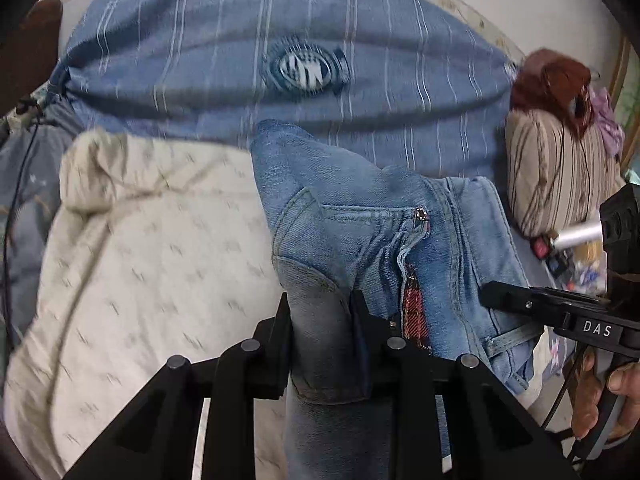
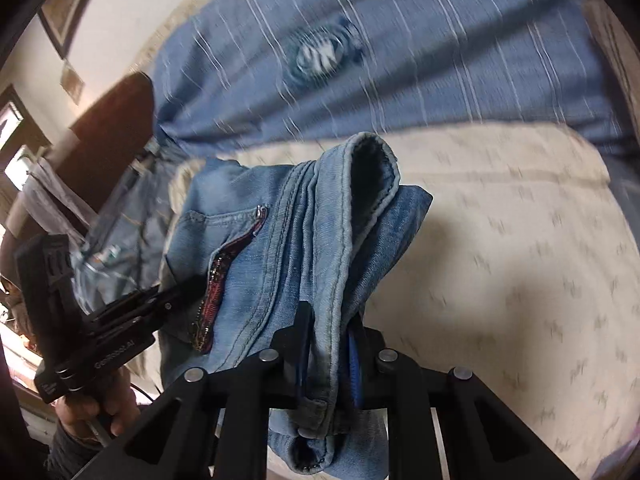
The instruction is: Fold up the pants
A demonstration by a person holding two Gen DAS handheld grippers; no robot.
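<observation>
Pants: light blue denim pants [image 1: 360, 220], faded and bunched into thick folds, held up above the bed between the two tools.
Look of the pants: double-stitched seams, a zip pocket with a metal pull, and a strip of red checked lining showing along the open zip; in the right wrist view a hemmed opening gapes at the top of the bundle.
Left tool: the left tool [image 1: 322, 312] is nearly closed, its two black fingers pinching a greyish, worn fold of the pants that runs down between them toward the camera.
Right tool: the right tool [image 2: 330, 328] is closed tight on a seamed edge of the pants [image 2: 304, 248]; blue pads show on the inner side of its fingers.
Position: each tool grips a different part of the same bundle, and each appears at the side of the other's view, held by a hand [image 1: 604, 396].
Writing: "DAS" in white letters on the right tool's body in the left wrist view; a pale word on the left tool's body in the right wrist view is too blurred to read.
Bed: a cream blanket [image 1: 152, 248] with small grey marks lies beneath the pants.
Beyond: a blue striped cover [image 1: 224, 60] with a round badge, its lettering smeared by blur.
Far side: a brown-striped pillow [image 1: 556, 176] near the wall.
</observation>
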